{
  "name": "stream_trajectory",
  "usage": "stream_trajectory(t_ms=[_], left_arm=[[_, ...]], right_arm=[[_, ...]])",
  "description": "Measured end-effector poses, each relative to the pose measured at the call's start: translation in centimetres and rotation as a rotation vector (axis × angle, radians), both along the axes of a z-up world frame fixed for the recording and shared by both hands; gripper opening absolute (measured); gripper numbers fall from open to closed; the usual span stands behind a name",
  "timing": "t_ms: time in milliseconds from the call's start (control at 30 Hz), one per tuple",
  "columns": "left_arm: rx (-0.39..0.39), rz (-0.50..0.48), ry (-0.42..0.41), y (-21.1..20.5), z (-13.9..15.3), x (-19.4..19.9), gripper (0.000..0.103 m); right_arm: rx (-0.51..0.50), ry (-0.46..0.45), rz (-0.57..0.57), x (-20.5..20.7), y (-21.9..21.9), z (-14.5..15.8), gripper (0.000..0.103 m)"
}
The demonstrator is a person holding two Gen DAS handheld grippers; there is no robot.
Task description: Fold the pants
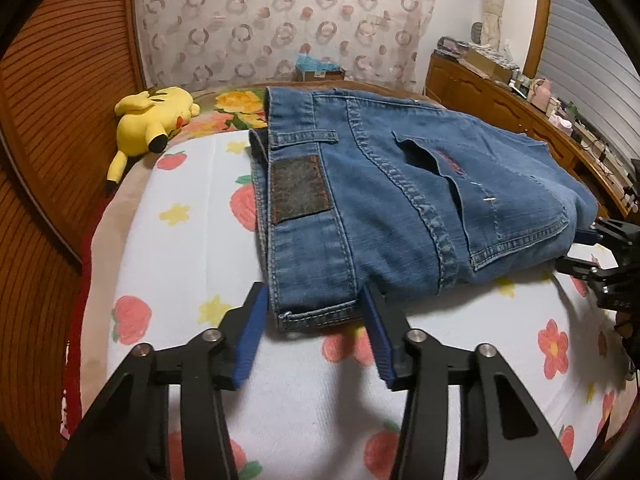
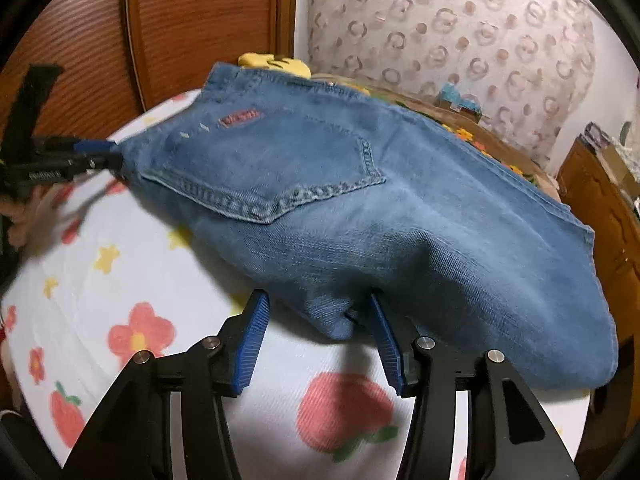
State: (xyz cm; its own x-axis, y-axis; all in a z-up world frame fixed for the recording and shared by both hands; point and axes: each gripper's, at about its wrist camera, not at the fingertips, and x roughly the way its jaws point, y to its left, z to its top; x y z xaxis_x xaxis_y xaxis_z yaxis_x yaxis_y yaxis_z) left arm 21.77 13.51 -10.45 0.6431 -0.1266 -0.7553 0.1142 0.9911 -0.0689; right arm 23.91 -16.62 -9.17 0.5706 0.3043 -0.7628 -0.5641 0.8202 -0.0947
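Blue jeans (image 1: pixel 400 200) lie folded on the bed, back pocket and leather patch up. My left gripper (image 1: pixel 314 296) straddles the near waistband corner with its jaws about a waistband's width apart. The right pad touches the denim and a sliver of gap shows at the left pad. In the right wrist view the jeans (image 2: pixel 360 200) spread ahead, and my right gripper (image 2: pixel 318 298) is open around a folded bulge of the crotch edge, with clear space at its left pad. Each gripper also shows in the other view, the left gripper (image 2: pixel 108 156) and the right gripper (image 1: pixel 572 250), at opposite ends of the jeans.
The bed sheet (image 1: pixel 180 240) is white with strawberries and flowers. A yellow plush toy (image 1: pixel 152 120) lies at the head end by the wooden headboard (image 1: pixel 60 80). A cluttered wooden dresser (image 1: pixel 500 92) runs along the right. A person's hand (image 2: pixel 20 216) holds the left gripper.
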Motion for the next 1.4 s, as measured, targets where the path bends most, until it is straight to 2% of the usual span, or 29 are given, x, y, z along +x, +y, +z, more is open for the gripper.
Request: stream_trajectory(t_ms=[300,367,433,500,533,733,1067,1267,1400], left_arm=[[0.005,-0.003,0.010,-0.1,-0.1,0.3,0.042],[0.017,-0.004,0.005,-0.2,0.0,0.2,0.041],[0.019,-0.012,-0.004,-0.4,0.2,0.1,0.025],[0.042,-0.016,-0.014,-0.9,0.7,-0.2,0.006],[0.061,-0.011,-0.024,-1.0,0.9,-0.2,0.006],[0.056,-0.009,-0.086,-1.3,3.9,-0.8,0.005],[0.037,0.008,-0.232,-1.4,11.6,-1.6,0.004],[0.032,0.013,-0.335,-1.5,16.1,-4.5,0.004],[0.036,0.012,-0.373,-1.0,17.4,-7.9,0.004]], right_arm=[[-0.015,0.000,0.014,0.4,0.1,-0.3,0.053],[-0.020,-0.013,0.020,0.1,-0.4,-0.1,0.042],[-0.033,-0.038,0.015,0.0,-0.7,-0.1,0.013],[-0.006,-0.031,0.029,0.0,-1.0,0.2,0.006],[0.000,-0.038,0.025,-0.1,-1.2,0.3,0.003],[0.048,-0.096,0.027,-0.8,-1.6,1.9,0.001],[0.098,-0.222,-0.020,-2.6,-2.0,7.1,0.001],[0.111,-0.303,-0.034,-6.7,-2.5,8.6,0.001],[0.136,-0.322,-0.022,-10.8,-3.3,8.7,0.001]])
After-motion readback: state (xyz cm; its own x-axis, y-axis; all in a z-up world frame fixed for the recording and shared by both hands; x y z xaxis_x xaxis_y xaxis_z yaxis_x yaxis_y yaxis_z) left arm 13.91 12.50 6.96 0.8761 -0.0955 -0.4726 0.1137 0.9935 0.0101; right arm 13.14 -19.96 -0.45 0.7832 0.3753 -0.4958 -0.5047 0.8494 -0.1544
